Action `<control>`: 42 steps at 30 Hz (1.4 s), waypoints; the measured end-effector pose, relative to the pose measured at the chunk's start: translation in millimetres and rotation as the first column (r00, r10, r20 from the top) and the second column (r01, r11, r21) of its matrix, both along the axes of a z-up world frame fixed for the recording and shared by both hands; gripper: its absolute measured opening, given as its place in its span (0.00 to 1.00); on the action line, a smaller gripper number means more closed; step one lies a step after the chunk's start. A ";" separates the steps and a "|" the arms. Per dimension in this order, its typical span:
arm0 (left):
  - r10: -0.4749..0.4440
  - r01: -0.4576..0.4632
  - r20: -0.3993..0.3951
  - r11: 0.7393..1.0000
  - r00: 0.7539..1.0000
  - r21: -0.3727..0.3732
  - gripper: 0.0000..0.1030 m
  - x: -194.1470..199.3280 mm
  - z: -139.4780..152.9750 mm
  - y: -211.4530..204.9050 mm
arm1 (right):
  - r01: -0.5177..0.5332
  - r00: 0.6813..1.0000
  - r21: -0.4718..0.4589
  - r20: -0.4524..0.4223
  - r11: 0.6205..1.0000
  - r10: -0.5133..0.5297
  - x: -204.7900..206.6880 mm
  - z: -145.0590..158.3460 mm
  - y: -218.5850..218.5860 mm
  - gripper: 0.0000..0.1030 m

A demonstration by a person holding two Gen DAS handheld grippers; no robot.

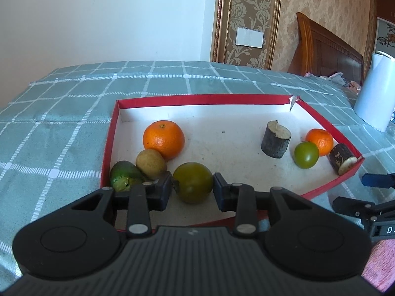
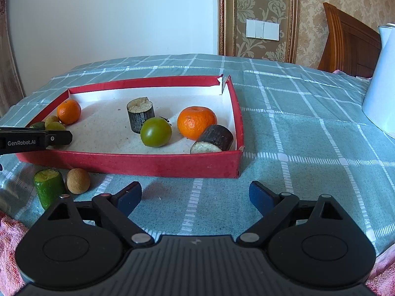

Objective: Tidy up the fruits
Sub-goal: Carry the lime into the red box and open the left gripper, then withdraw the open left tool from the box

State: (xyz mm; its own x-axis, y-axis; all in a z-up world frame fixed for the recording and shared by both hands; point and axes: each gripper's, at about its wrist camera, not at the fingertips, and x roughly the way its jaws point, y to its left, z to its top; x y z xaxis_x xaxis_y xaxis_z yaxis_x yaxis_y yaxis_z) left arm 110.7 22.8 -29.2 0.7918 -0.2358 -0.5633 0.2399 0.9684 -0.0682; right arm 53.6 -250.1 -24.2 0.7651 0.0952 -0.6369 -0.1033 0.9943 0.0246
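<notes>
Left gripper (image 1: pixel 192 187) is clamped on the olive-green fruit (image 1: pixel 192 182), low centre of frame, over the red tray (image 1: pixel 205 97). Right gripper (image 2: pixel 195 194) gapes empty; the cut green piece (image 2: pixel 49 187) (lower left) lies nearer it.

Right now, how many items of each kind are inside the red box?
Oranges: 2
Green round fruits: 2
Dark cut cylinders: 2
Tan oval fruit: 1
Green cut piece: 1
Total: 8
</notes>
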 end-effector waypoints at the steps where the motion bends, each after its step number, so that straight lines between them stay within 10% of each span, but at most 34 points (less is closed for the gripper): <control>1: 0.000 0.000 0.000 1.000 1.000 0.000 0.33 -0.2 0.0 0.3 | 0.000 1.000 0.000 0.000 1.000 0.000 0.0 0.0 0.0 0.92; 11: 0.005 -0.005 0.018 1.000 1.000 0.021 0.39 -7.0 2.4 -3.0 | 0.000 1.000 0.001 -0.001 1.000 0.000 0.2 0.0 0.1 0.93; 14: 0.006 -0.005 0.036 1.000 0.999 -0.010 0.68 -14.2 7.0 1.5 | 0.000 1.000 0.001 -0.001 1.000 0.000 0.2 -0.1 0.3 0.93; 42: 0.048 -0.048 0.124 0.999 0.991 -0.001 0.80 -85.9 4.5 18.8 | -0.004 1.000 0.002 -0.003 1.000 0.004 0.3 -1.6 1.1 0.94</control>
State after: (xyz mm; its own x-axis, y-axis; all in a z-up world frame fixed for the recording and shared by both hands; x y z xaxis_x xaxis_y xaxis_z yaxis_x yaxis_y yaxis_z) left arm 24.9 41.6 -24.7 0.8660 -0.1947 -0.4605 0.1993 0.9792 -0.0393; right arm 53.8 -249.0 -25.8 0.7626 0.0997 -0.6392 -0.1070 0.9939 0.0273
